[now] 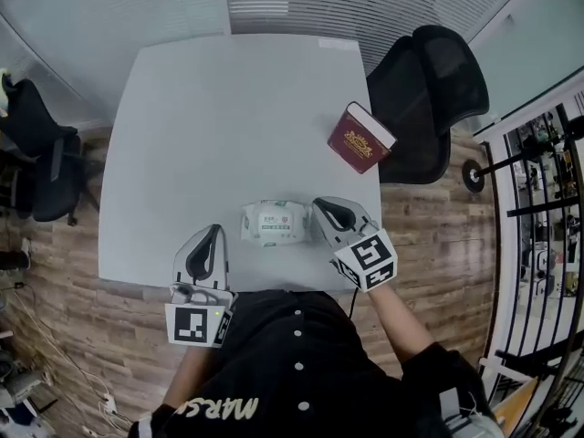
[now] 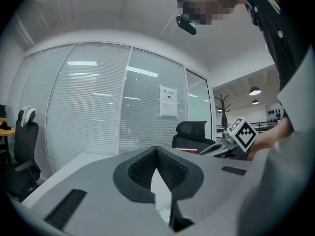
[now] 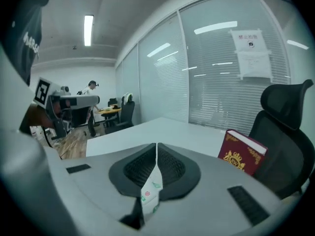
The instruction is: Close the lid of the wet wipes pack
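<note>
Your grey worktop [image 1: 228, 126] fills the middle of the head view, with a black office chair [image 1: 429, 89] at its far right corner. A dark red book [image 1: 360, 138] sits near that right edge. The wet wipes pack [image 1: 274, 223] lies near your edge of the worktop, between your two tools. Your right tongs [image 1: 321, 204] are pressed together on nothing, just beside the pack's right end. Your left tongs [image 1: 215, 230] are likewise closed and empty, near the pack's left end.
</note>
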